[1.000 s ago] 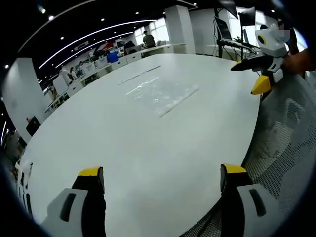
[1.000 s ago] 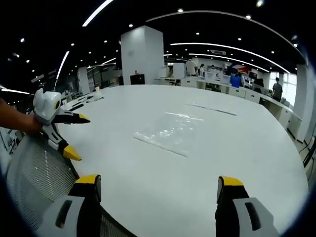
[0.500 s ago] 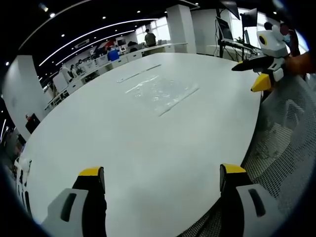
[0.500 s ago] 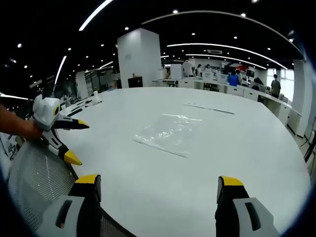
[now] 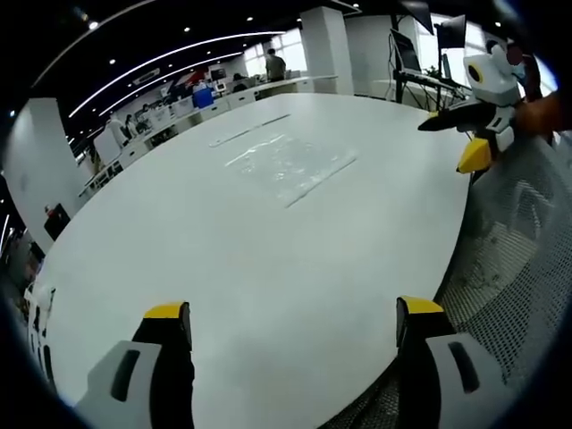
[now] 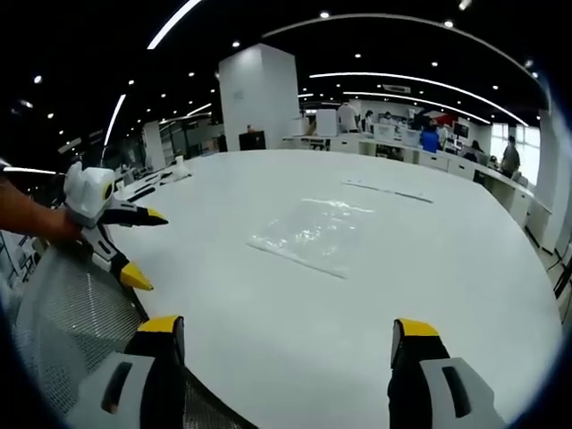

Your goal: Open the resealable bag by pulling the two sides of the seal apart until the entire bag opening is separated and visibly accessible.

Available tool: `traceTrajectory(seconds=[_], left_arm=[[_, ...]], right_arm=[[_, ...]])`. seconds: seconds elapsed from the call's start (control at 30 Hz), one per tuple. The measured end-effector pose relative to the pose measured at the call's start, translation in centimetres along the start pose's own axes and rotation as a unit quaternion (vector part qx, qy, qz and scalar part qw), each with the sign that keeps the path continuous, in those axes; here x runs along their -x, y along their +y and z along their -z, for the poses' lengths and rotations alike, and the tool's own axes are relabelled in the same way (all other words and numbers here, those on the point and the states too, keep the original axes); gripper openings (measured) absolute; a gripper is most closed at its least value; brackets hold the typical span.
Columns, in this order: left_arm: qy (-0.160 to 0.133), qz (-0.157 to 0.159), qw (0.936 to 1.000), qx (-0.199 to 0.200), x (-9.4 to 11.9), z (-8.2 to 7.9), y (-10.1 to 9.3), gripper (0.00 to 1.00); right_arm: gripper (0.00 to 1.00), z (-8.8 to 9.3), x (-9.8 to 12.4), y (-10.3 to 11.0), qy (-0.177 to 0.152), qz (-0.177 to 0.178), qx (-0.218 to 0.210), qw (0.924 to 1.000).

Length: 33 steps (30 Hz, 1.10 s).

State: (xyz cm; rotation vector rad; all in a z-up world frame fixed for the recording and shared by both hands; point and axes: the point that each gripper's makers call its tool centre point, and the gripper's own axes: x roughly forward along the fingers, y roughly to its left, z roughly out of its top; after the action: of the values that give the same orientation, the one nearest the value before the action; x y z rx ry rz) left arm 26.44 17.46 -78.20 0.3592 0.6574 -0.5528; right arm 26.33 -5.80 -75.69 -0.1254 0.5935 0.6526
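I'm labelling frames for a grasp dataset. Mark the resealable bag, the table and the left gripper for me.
resealable bag (image 6: 315,234), right gripper view, middle of the clear film.
table (image 6: 295,340), right gripper view, bare white top.
left gripper (image 6: 150,250), right gripper view, midway between its yellow tips.

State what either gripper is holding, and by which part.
Nothing: left gripper and right gripper are both open, and the resealable bag lies untouched on the table.

My left gripper (image 5: 286,322) has its jaws spread wide, nothing between them. My right gripper (image 6: 279,335) is just as wide apart and empty. Each shows in the other's view, held by my hand (image 6: 27,219), jaws parted
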Motion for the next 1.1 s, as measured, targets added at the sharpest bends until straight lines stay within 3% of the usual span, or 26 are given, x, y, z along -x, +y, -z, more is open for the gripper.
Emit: traceTrajectory(seconds=[0.37,0.57,1.1], left_arm=[[-0.008,0.012,0.9999,0.004,0.0,-0.2,-0.3,0.93],[-0.020,0.007,0.9998,0.006,0.2,-0.7,-0.1,0.92],[0.002,0.026,0.9996,-0.007,0.0,0.1,-1.1,0.90]], right_arm=[[0.94,0.8,-0.1,-0.1,0.021,0.007,0.005,0.9997],[0.94,0.6,0.0,-0.1,0.016,0.005,0.005,0.9998],[0.95,-0.1,0.1,-0.1,-0.004,0.002,-0.006,1.0000]])
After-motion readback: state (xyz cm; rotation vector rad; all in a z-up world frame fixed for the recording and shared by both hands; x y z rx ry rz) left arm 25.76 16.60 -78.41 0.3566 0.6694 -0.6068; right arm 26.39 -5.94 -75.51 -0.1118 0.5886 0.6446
